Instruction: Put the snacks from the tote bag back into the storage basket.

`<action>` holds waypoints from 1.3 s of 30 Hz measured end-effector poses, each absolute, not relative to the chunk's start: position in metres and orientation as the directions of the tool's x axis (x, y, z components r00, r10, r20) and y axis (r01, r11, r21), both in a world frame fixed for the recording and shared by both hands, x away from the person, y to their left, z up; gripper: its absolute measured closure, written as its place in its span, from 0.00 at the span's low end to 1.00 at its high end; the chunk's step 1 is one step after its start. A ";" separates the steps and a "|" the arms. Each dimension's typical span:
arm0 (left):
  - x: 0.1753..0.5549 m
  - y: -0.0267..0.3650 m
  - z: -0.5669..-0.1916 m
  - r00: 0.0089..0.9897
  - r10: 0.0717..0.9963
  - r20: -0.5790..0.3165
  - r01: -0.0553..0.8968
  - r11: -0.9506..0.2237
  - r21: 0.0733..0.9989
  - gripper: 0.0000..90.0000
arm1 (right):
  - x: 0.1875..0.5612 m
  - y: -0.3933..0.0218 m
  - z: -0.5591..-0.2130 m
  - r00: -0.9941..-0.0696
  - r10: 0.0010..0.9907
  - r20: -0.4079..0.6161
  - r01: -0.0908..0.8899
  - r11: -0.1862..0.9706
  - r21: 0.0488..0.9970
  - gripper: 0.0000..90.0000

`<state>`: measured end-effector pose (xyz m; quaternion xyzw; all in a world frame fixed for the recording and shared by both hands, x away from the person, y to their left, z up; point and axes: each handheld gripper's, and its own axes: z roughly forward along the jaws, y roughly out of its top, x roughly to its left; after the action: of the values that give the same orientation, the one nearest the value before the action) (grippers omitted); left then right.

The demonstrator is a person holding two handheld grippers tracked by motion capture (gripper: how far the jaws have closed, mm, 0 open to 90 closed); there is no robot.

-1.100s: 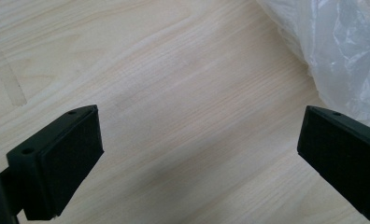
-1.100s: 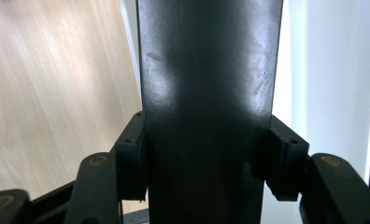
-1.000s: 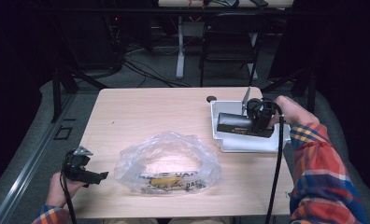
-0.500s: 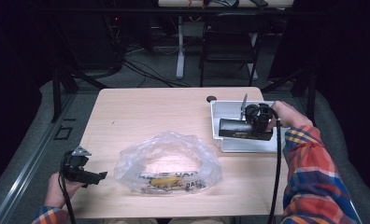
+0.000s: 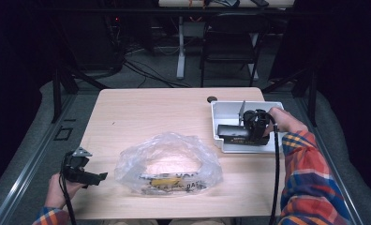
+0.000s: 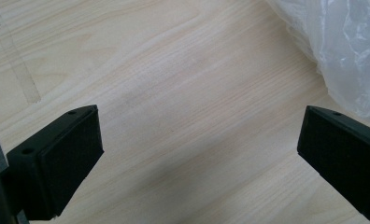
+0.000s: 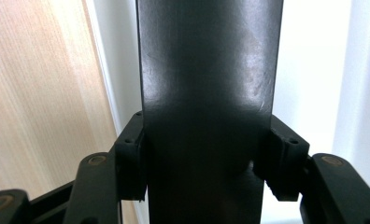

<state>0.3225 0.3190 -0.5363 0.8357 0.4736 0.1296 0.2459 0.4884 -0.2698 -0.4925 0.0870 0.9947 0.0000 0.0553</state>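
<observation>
My right gripper has its fingers clamped on both sides of a long, glossy black rectangular box, which lies lengthwise between them inside the white rectangular plastic tray at the worktop's right edge. The tray walls stand close around the box; the light wooden worktop beyond is open. My left gripper hovers above bare wood with fingers wide apart, just beside a crumpled clear plastic bag.
</observation>
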 end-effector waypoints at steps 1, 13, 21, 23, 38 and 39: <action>0.323 0.319 -0.537 0.518 0.855 -0.016 0.729 -0.431 0.532 0.00 | 0.489 -0.270 -0.494 -0.978 0.177 -0.111 0.176 0.984 0.017 0.47; 0.322 0.318 -0.536 0.527 0.850 -0.017 0.727 -0.440 0.528 0.00 | 0.493 -0.263 -0.513 -0.969 0.236 -0.075 0.240 0.969 -0.055 0.43; 0.322 0.318 -0.535 0.526 0.850 -0.024 0.726 -0.434 0.533 0.00 | 0.491 -0.269 -0.503 -0.935 0.343 -0.089 0.348 0.936 -0.046 0.24; 0.322 0.318 -0.535 0.526 0.850 -0.023 0.724 -0.434 0.537 0.00 | 0.490 -0.272 -0.494 -0.915 0.396 -0.079 0.396 0.918 0.015 0.23; 0.323 0.316 -0.534 0.549 0.835 -0.034 0.710 -0.444 0.546 0.00 | 0.467 -0.263 -0.454 -0.753 0.658 -0.017 0.620 0.718 0.316 0.18; 0.323 0.316 -0.534 0.551 0.834 -0.034 0.708 -0.446 0.548 0.00 | 0.464 -0.259 -0.454 -0.745 0.667 0.001 0.626 0.698 0.348 0.20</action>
<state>0.3226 0.3161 -0.5339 0.8415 0.4581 0.1209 0.2596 0.4637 -0.2592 -0.4538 0.3516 0.9194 0.1651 0.0624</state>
